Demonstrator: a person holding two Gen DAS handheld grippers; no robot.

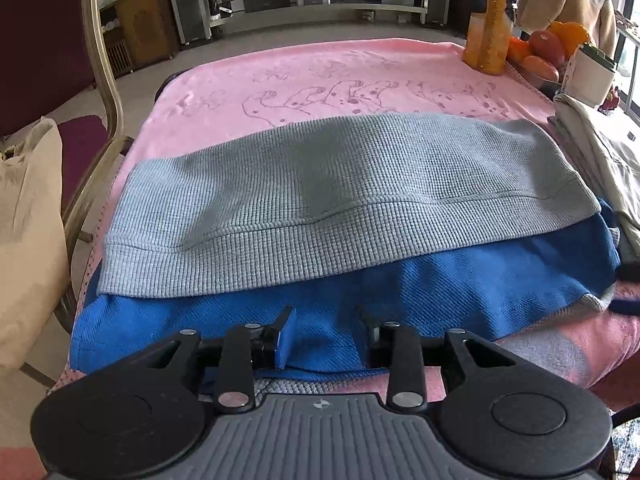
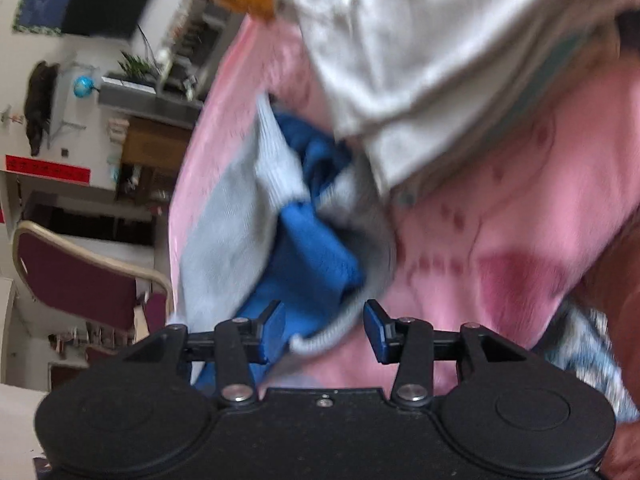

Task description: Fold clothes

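A grey and blue knit garment (image 1: 320,184) lies folded on the pink blanket (image 1: 320,76), its grey half laid over the blue half (image 1: 400,292). My left gripper (image 1: 326,330) is open just above the blue part at the near edge, holding nothing. In the tilted, blurred right wrist view, the same garment (image 2: 304,248) shows bunched at its corner. My right gripper (image 2: 324,330) is open there, with a grey ribbed hem (image 2: 332,332) lying between its fingers, which are not closed on it.
A cream garment pile (image 1: 596,160) lies at the right, also visible as the cream garment pile (image 2: 420,60). A fruit bowl (image 1: 548,56), an orange bottle (image 1: 490,20) and a white box (image 1: 592,76) stand at the far right. A maroon chair (image 1: 76,80) stands left of the table.
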